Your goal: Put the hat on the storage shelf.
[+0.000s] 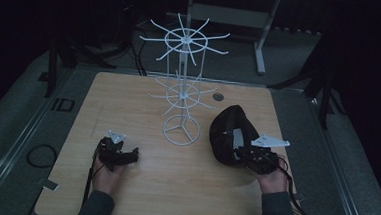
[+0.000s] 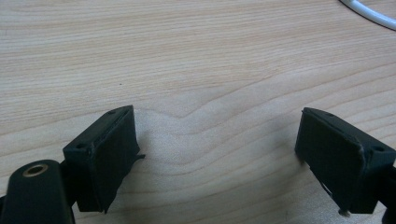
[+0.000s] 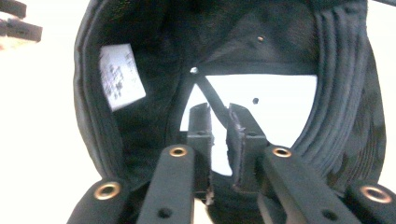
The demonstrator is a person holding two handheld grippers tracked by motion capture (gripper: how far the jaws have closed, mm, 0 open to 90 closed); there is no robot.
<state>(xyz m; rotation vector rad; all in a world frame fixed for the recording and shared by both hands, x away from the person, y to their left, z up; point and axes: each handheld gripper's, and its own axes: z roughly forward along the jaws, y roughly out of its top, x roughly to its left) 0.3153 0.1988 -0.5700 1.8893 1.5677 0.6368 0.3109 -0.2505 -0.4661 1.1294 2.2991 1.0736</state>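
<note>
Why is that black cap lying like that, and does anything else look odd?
The black fabric cap lies tipped over on the wooden table, its hollow inside and white label facing the right gripper, whose jaws stand close together at its back strap. The white wire hat rack stands upright, bare.

A: The high view is dim. The wooden counter (image 1: 164,181) is the one lit patch, and the room behind it sinks into near black.

B: Yes, and it is grainy and soft. The white wire rack (image 1: 183,94) stands out palely and its thin spokes smear.

A: The left gripper view is far brighter, with even light on the wood grain and soft shadows beside the black pads (image 2: 109,156).

B: The right gripper view is blown out. The background burns to plain white, the black cap (image 3: 140,84) goes almost to silhouette, and its white label (image 3: 120,76) is too blurred to read.
</note>
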